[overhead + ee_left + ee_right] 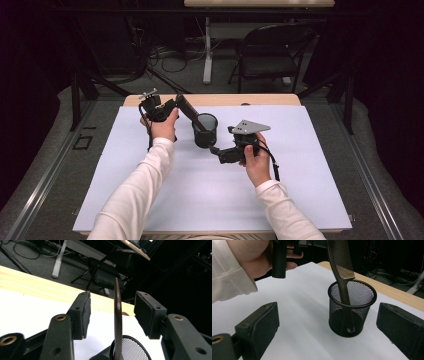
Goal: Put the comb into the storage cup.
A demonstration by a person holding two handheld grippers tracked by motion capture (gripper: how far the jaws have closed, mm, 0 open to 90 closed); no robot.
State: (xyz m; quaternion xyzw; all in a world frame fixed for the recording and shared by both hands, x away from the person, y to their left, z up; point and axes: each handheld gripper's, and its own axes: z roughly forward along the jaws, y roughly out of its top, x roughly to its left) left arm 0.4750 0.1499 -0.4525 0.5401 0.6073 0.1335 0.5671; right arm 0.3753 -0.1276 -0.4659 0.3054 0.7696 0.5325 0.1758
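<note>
While comb (341,262) leans in cup (352,312), jaws stand clear

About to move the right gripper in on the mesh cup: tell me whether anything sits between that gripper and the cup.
Nothing visible does. In the right gripper view the mesh cup stands on bare white sheet ahead of the right gripper, whose jaws are wide apart. The comb stands inside the cup, leaning on its rim.

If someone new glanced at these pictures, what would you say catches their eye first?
Most striking is the long brown plastic comb standing handle-down in the round black wire-mesh cup, mid-table on the white sheet. The left hand-held gripper has its pads either side of the comb without pressing; the right hand-held gripper sits open beside the cup.
</note>
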